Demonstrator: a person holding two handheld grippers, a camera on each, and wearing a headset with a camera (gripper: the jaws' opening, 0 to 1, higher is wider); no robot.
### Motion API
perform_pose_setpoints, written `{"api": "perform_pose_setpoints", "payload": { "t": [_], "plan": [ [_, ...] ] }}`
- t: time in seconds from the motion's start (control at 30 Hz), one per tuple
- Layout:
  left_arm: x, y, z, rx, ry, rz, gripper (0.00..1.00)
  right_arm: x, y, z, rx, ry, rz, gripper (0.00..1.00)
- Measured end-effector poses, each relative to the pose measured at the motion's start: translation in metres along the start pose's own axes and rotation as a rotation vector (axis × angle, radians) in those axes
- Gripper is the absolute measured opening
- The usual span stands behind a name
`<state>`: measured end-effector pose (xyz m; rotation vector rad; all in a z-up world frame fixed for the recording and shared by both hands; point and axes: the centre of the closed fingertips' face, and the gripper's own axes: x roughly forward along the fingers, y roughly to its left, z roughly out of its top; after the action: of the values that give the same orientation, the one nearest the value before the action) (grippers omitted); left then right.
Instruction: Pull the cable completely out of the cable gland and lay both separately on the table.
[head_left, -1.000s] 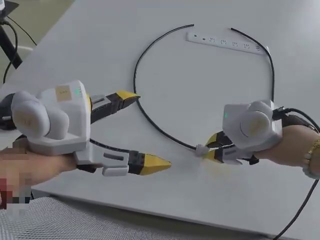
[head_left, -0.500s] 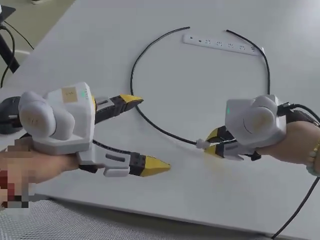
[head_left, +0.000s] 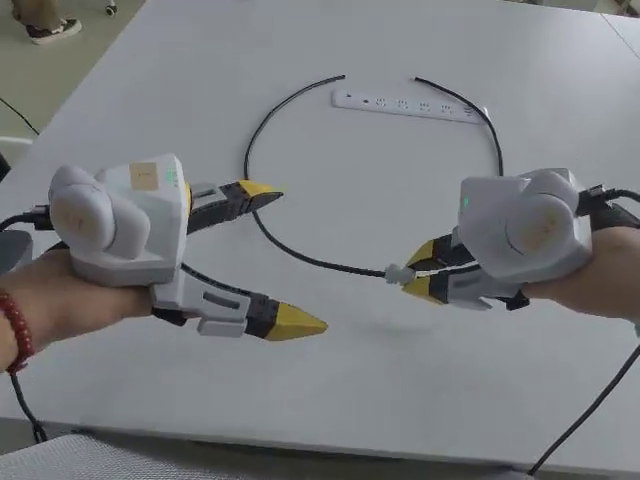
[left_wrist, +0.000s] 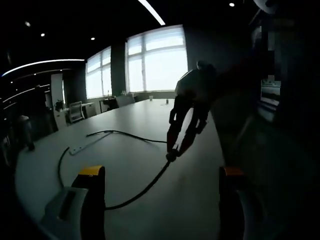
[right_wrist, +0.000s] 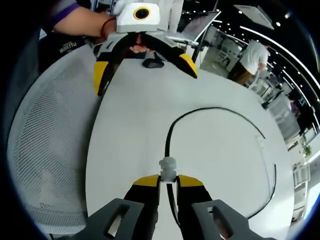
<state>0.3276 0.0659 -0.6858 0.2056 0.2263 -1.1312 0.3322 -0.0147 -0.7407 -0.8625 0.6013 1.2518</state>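
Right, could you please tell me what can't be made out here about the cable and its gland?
1. Head view: the cable gland is too small to show how much cable is inside.
2. Right gripper view: the gland's body hides the cable within; behind it the cable passes down between the right gripper's jaws and is lost there.
3. Left gripper view: backlight leaves the gland a dark blob.
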Motion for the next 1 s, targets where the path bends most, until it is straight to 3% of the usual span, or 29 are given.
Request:
{"api": "perform_pose_setpoints", "payload": {
  "t": [0.1, 0.17, 0.23, 0.3, 0.47, 0.7, 1.0],
  "plan": [
    [0.011, 0.002, 0.009, 0.052, -0.003, -0.031, 0.9, -0.011, -0.001, 0.009, -0.008, -0.013, -0.018, 0.08],
    [0.021, 0.001, 0.012, 0.047, 0.001, -0.056, 0.86, -0.018, -0.002, 0.016, -0.02, -0.026, -0.034, 0.08],
    [0.031, -0.006, 0.013, 0.082, 0.004, -0.104, 0.82, -0.024, -0.001, 0.022, -0.014, -0.034, -0.034, 0.08],
    [0.041, -0.01, 0.012, 0.067, 0.017, -0.125, 0.79, -0.028, -0.001, 0.026, -0.019, -0.043, -0.041, 0.08],
    [0.056, -0.021, 0.016, 0.107, 0.008, -0.174, 0.67, -0.033, 0.004, 0.033, -0.039, -0.048, -0.043, 0.08],
    [0.061, -0.024, 0.021, 0.118, 0.007, -0.208, 0.44, -0.032, 0.001, 0.034, -0.052, -0.048, -0.037, 0.08],
    [0.063, -0.025, 0.022, 0.165, 0.02, -0.226, 0.38, -0.028, -0.001, 0.034, -0.054, -0.044, -0.02, 0.08]
  ]
}}
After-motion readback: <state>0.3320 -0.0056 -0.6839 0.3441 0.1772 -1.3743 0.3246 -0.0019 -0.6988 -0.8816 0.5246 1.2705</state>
